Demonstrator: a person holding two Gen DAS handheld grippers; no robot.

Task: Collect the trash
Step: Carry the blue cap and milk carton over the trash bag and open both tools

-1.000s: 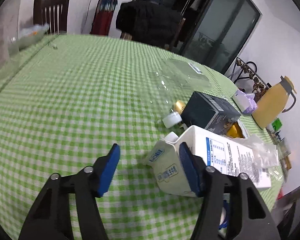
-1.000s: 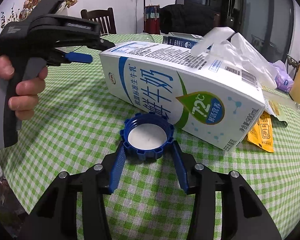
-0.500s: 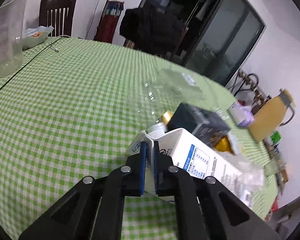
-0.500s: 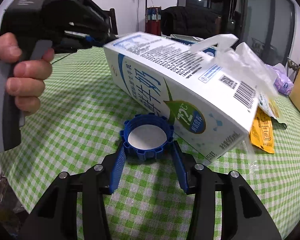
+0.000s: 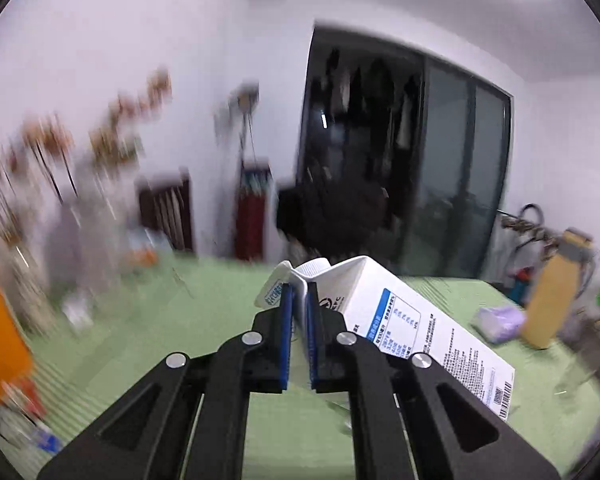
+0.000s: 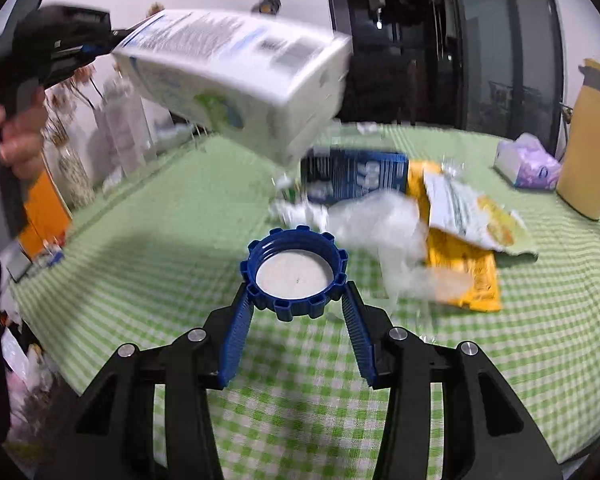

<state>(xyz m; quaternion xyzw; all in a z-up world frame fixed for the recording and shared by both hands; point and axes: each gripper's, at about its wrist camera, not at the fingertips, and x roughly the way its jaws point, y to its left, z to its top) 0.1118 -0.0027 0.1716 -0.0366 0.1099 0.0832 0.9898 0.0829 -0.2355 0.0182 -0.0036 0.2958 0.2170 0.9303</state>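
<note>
Right gripper (image 6: 298,308) jaws clamping blue cap (image 6: 296,274), milk carton (image 6: 236,88) aloft above green checked tablecloth (image 6: 500,360)

- White milk carton (image 6: 236,80), printed blue and green, held tilted in mid-air at 11 o'clock.
- Blue ridged cap (image 6: 296,272), white-lined, at centre, open side up.
- Yellow wrapper (image 6: 460,256) at 3 o'clock.

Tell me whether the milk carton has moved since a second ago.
Yes. The milk carton has gone up: it lay on the green checked tablecloth and now hangs above it, pinched at its top by the left gripper.

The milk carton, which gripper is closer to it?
Left. The left gripper pinches the milk carton by its folded top, lifted off the table. The right gripper holds a blue cap below it.
</note>
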